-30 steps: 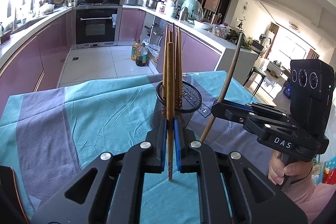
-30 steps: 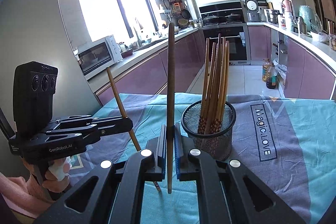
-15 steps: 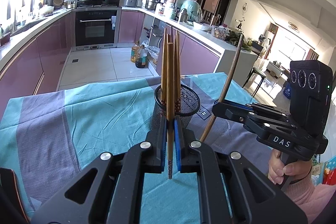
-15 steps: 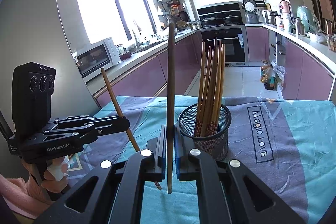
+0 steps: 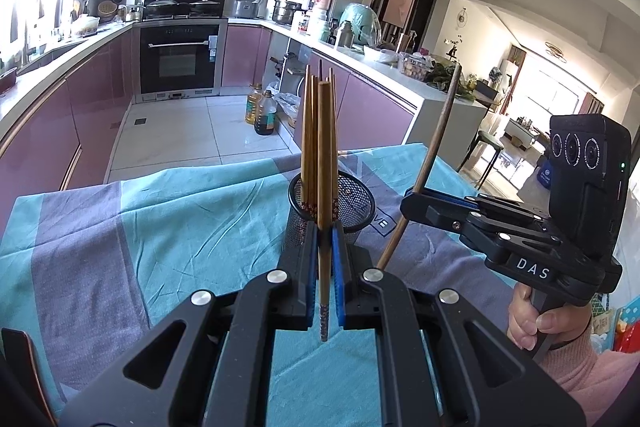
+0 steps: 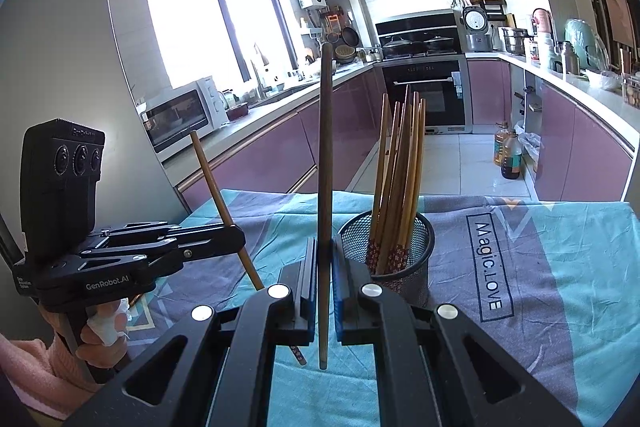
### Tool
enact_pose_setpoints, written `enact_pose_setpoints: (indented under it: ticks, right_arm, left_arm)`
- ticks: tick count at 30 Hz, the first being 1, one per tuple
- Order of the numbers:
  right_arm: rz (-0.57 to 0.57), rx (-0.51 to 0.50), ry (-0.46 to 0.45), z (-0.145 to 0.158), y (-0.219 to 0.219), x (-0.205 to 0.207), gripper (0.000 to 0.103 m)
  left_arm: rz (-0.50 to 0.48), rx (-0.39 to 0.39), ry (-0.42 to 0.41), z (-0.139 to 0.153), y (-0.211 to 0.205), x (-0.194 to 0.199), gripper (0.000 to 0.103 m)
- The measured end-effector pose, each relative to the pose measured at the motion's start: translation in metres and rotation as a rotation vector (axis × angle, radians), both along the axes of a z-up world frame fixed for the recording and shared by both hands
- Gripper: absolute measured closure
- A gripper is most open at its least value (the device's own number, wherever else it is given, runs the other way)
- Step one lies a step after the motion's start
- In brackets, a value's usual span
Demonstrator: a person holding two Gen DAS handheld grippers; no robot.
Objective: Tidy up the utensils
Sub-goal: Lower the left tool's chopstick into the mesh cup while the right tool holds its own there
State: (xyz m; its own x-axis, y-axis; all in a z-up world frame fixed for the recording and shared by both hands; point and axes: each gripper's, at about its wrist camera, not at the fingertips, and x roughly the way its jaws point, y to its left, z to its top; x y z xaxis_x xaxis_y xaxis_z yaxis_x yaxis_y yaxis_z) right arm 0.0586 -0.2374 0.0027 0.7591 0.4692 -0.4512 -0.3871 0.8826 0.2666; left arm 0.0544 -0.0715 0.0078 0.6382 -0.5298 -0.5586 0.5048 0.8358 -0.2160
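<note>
The left gripper [image 5: 325,283] is clenched on a light brown chopstick [image 5: 325,187], which stands upright between its blue pads, the patterned end hanging below them. The right gripper [image 6: 325,287] is clenched on a darker chopstick [image 6: 325,167], also upright, with its lower end hanging above the cloth.

In the left wrist view the black mesh holder [image 5: 352,195] stands directly behind the held chopstick, so the chopsticks already in the holder [image 5: 307,131] are partly hidden by it. This view also shows the right gripper from the side, at the right, with the dark chopstick leaning in its tip and a hand [image 5: 536,319] in a pink sleeve on the handle.

The right wrist view shows the holder more clearly: it stands just to the right of the gripper's fingers on the blue and grey tablecloth [image 6: 560,267], and the bundle of chopsticks inside leans a little to the right, patterned ends down. Here the printed label "Magic.LOVE" [image 6: 490,263] is readable on the cloth, while the left view shows only its last letters. At the left of this view the left gripper appears from the side, with its light chopstick tilted through the tip, and a microwave [image 6: 180,115] is on the counter behind it.
</note>
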Motion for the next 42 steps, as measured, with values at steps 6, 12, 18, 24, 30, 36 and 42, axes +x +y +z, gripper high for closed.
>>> enact_pose_setpoints:
  ticks: [6, 12, 18, 24, 30, 36, 42]
  right_arm:
    - [-0.001, 0.0, -0.007, 0.002, -0.001, 0.001, 0.097]
    - [-0.002, -0.001, -0.013, 0.004, -0.002, 0.001, 0.097]
    - [-0.007, 0.0, -0.021, 0.007, -0.003, 0.002, 0.097]
    - [-0.01, -0.003, -0.029, 0.01, -0.004, 0.002, 0.097]
    - [-0.011, -0.003, -0.046, 0.017, -0.006, 0.002, 0.097]
    - [-0.012, -0.009, -0.066, 0.023, -0.006, 0.004, 0.097]
    - [-0.015, -0.012, -0.079, 0.027, -0.007, 0.006, 0.097]
  left_arm:
    - [-0.005, 0.002, -0.01, 0.003, -0.002, 0.0, 0.095]
    - [-0.008, 0.005, -0.018, 0.007, -0.005, 0.0, 0.095]
    - [-0.012, 0.006, -0.027, 0.01, -0.007, 0.0, 0.095]
    - [-0.012, 0.0, -0.035, 0.014, -0.006, 0.0, 0.095]
    - [-0.011, -0.01, -0.055, 0.021, -0.004, -0.001, 0.095]
    - [-0.013, -0.016, -0.078, 0.031, -0.005, -0.002, 0.095]
    - [-0.015, -0.026, -0.095, 0.04, -0.006, -0.004, 0.095]
